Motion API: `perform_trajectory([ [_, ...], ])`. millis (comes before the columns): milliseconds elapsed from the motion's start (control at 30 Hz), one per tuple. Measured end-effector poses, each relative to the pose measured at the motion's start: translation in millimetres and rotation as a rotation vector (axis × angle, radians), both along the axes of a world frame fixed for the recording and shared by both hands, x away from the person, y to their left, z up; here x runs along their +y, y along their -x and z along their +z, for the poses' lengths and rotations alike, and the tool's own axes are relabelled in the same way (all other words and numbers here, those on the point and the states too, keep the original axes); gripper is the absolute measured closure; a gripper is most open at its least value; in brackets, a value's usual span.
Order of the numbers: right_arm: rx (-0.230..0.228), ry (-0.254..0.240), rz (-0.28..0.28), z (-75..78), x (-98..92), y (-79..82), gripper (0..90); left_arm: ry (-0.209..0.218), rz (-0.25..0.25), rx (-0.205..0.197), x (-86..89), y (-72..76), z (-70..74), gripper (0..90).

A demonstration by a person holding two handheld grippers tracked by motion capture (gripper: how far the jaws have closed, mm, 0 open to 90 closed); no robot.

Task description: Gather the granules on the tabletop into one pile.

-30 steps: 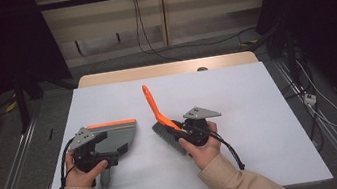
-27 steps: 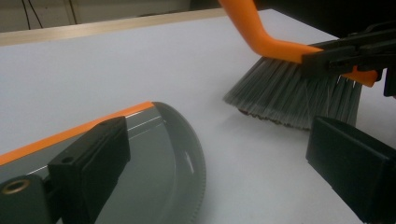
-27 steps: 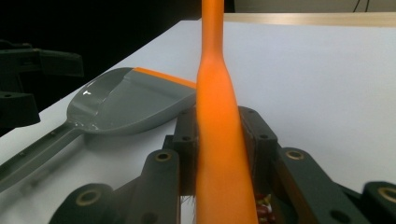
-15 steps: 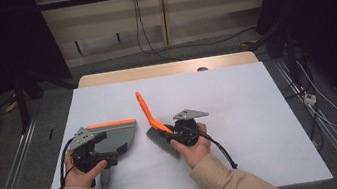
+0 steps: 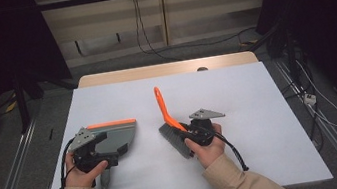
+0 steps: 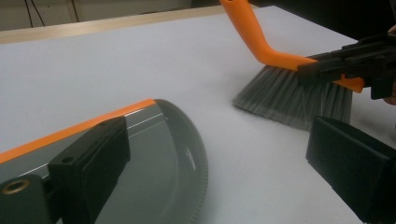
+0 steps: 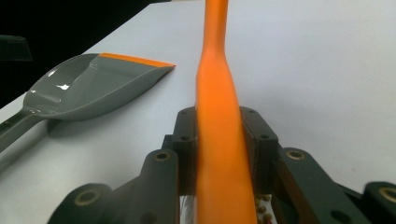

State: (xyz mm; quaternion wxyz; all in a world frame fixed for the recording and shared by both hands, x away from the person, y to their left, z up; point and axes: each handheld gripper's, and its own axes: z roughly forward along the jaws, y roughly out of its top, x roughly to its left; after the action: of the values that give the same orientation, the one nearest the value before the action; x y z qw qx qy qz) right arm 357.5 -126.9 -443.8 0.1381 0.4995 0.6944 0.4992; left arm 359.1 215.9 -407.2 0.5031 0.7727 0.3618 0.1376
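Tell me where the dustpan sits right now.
In the high view the dustpan lies on the white table, left of centre, beside the left gripper, its orange edge facing away from the person. The brush is to its right.

Glossy grey plastic dustpan; smooth orange plastic brush handle; matt white table.

A white rectangular table has a light wooden edge at its far side. Behind it, black cables hang on a beige wall.
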Motion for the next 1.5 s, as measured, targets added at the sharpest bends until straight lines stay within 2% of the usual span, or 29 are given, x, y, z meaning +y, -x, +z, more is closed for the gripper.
perform_trajectory([
  [167,0.007,-0.013,-0.036,-1.0,-7.6,5.9,70.7,-0.002,-0.001,-0.004,-0.3,0.2,0.4,6.1],
  [367,0.002,-0.005,-0.045,0.1,-10.7,10.0,70.7,0.003,0.002,-0.003,-0.3,0.5,0.7,6.3],
  [433,0.002,-0.015,-0.046,0.0,-11.5,9.9,70.7,-0.001,0.000,-0.004,-0.4,0.1,0.5,6.3],
  [700,-0.004,-0.091,-0.002,5.0,-4.3,4.6,71.2,-0.003,-0.002,0.003,-1.1,-1.0,-0.4,6.3],
  [900,-0.075,-0.103,0.060,21.3,-1.3,-5.1,71.3,0.004,-0.002,0.003,-0.1,-1.1,-0.2,6.3],
  [933,-0.092,-0.080,0.065,25.0,-2.3,-8.0,71.2,0.002,-0.003,0.002,0.5,-1.3,-0.1,6.3],
  [1000,-0.128,-0.076,0.104,29.1,-5.7,-14.5,71.2,0.006,0.001,0.003,1.1,-1.2,0.1,6.3],
  [1067,-0.147,-0.042,0.120,32.2,-9.4,-20.0,71.2,0.006,0.001,0.002,1.6,-1.4,0.1,6.3],
  [1267,-0.228,0.024,0.193,35.8,-25.5,-40.7,71.2,0.007,0.005,0.007,2.5,-2.1,-0.5,6.2],
  [1367,-0.259,0.056,0.244,35.0,-32.3,-50.9,71.3,0.008,0.008,0.009,2.9,-2.4,-1.1,6.3],
  [1500,-0.294,0.129,0.306,29.3,-38.4,-64.4,71.2,0.004,0.011,0.013,3.5,-2.8,-2.1,6.2],
])
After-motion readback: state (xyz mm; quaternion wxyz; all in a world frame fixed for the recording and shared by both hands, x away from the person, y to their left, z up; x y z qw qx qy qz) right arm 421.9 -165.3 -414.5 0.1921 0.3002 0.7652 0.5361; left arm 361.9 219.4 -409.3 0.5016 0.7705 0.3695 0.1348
